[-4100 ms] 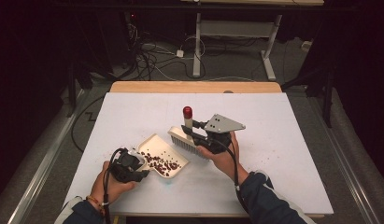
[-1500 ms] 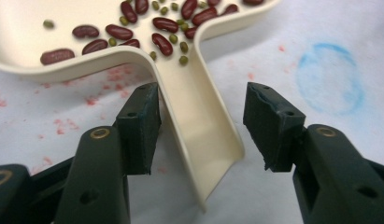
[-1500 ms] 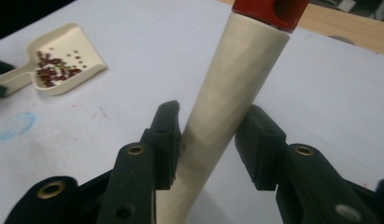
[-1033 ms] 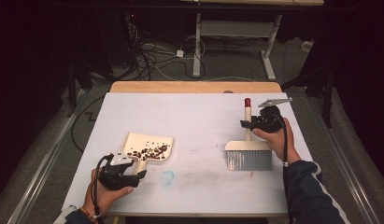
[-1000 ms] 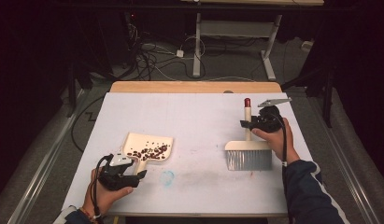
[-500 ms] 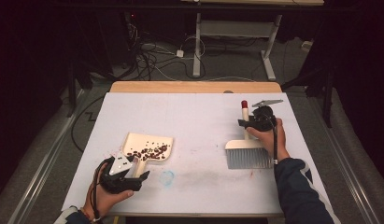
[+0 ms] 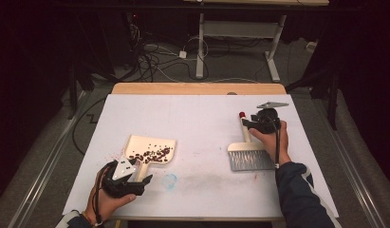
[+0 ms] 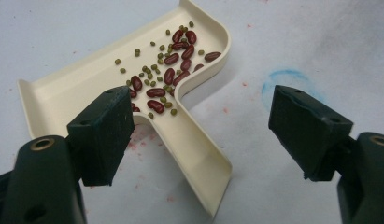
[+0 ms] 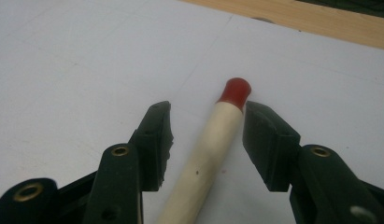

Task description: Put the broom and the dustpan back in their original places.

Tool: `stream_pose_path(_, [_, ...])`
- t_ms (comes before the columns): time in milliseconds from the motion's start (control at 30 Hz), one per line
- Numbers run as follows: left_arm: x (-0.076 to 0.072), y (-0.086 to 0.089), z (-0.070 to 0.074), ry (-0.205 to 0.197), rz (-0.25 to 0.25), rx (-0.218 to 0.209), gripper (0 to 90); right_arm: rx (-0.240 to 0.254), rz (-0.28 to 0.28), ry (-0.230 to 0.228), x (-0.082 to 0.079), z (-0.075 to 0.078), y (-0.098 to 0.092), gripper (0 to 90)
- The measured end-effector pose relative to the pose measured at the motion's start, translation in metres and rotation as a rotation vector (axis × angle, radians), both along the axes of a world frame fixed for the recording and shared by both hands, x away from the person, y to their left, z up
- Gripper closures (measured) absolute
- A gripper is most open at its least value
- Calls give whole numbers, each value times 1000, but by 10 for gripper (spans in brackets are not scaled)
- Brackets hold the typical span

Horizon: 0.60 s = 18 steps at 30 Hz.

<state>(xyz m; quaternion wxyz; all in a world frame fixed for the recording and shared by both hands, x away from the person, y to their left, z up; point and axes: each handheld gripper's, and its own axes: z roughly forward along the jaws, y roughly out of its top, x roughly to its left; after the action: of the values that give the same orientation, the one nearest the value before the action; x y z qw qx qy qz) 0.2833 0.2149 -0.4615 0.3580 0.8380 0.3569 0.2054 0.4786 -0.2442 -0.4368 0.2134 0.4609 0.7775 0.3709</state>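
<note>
Hand-held gripper point(image 9: 206, 140) astride brush handle point(image 9: 213, 140)

One dustpan point(image 7: 151, 148), one brush point(image 7: 249, 154), two grippers: left point(image 7: 135, 176), right point(image 7: 249, 124). Beans point(image 8: 171, 74) in pan: too many to count.

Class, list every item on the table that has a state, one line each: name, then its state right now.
dustpan: flat on table, beans inside, released
brush: lying flat, handle between the right jaws, not pressed
left gripper: open, jaws just opened
right gripper: open, jaws just opening
</note>
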Motion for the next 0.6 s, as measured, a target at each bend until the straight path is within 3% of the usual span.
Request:
stream_pose_path(267, [0,-2,-3,9,-11,16,224,40,18,-75,-14,13,3,513])
stream_pose_path(433, [-2,-6,-4,2,-25,33,224,7,37,-126,-24,20,11,496])
stream_pose_path(600, [-3,-7,-4,1,-24,39,224,17,70,-156,-32,27,13,482])
